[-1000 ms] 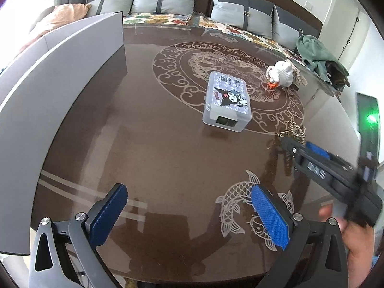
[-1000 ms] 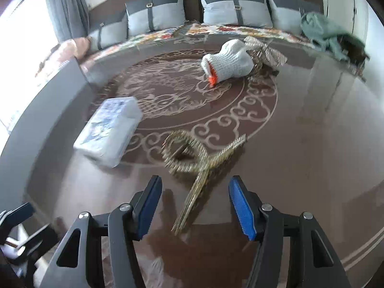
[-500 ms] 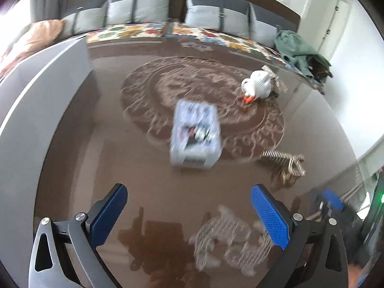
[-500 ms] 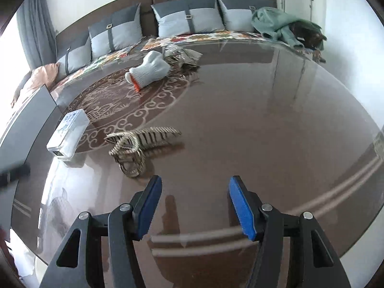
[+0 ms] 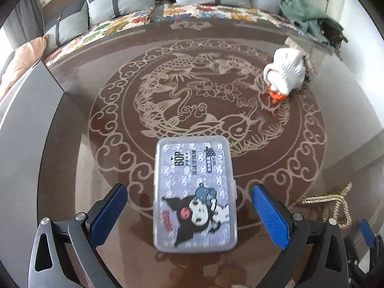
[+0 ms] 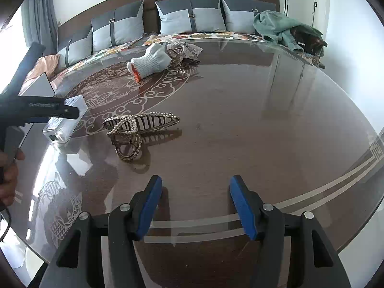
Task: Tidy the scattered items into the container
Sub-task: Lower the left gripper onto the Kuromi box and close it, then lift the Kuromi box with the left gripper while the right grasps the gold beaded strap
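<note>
Our left gripper (image 5: 189, 216) stands wide open above the round glass-topped table (image 6: 240, 120), its blue pads (image 5: 109, 213) flanking the clear plastic box (image 5: 195, 192) with the cartoon lid, neither pad touching it. Our right gripper (image 6: 195, 206) is also spread wide and holds nothing, poised over bare tabletop. Right of the box lies the pearl-trimmed hair claw (image 6: 134, 129); beyond the box, on the far side of the table's dragon pattern, rests the white knit glove (image 5: 285, 74) against a silvery clip (image 6: 183, 49). The grey container (image 5: 21, 124) stands left of the box.
</note>
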{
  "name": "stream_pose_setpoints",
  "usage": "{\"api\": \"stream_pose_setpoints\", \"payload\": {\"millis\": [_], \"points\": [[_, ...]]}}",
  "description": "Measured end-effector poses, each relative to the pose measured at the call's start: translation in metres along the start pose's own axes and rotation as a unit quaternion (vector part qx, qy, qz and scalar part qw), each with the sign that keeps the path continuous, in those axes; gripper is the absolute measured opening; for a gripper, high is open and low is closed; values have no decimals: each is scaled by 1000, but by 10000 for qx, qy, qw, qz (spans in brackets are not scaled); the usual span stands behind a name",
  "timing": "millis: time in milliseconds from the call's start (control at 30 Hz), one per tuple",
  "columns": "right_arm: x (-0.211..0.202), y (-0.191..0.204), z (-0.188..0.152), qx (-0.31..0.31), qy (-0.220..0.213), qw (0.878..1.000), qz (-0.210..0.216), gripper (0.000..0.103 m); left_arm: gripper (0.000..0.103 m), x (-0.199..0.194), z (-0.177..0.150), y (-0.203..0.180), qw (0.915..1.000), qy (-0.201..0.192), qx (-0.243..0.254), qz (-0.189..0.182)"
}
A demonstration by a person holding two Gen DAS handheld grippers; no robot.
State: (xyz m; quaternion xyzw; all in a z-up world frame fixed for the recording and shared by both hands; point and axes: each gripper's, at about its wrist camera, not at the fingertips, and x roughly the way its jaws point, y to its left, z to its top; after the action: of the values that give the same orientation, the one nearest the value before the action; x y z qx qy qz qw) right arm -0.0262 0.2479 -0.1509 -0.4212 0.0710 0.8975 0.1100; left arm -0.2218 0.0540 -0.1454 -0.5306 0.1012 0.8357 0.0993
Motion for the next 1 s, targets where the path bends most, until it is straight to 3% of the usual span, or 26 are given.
{"api": "stream_pose_setpoints", "payload": {"millis": [67, 200, 233, 267, 333, 500, 667, 800, 867, 1000], "points": [[1, 0, 0, -15, -4, 10000, -4, 61, 103, 9, 0, -5, 9997, 170, 103, 135], [2, 1, 0, -45, -12, 10000, -11, 61, 103, 9, -5, 5, 9998, 118, -91, -143], [2, 1, 0, -52, -14, 10000, -13, 61, 97, 8, -7, 8, 9996, 91, -134, -213], [2, 2, 0, -60, -16, 10000, -15, 62, 76, 8, -9, 11, 9994, 64, -177, -276], [3, 2, 0, -75, -20, 10000, -19, 62, 61, 4, -11, 16, 9992, 38, -258, -292], [4, 3, 0, -112, -29, 9999, -28, 64, 61, -5, -23, 22, 9989, 10, -365, -287], [4, 0, 0, -64, -49, 9999, 65, 68, 61, -22, -59, 17, 9986, -22, -398, -340], [3, -14, 8, 267, 82, 9975, 649, 68, 61, -33, -85, 12, 9987, -62, -383, -316], [9, -9, 18, 154, 293, 9914, 1269, 68, 61, -37, -94, 10, 9988, -87, -375, -311], [23, 24, 35, -575, 412, 9871, 1438, 68, 61, -39, -96, 14, 9979, -98, -481, -422]]}}
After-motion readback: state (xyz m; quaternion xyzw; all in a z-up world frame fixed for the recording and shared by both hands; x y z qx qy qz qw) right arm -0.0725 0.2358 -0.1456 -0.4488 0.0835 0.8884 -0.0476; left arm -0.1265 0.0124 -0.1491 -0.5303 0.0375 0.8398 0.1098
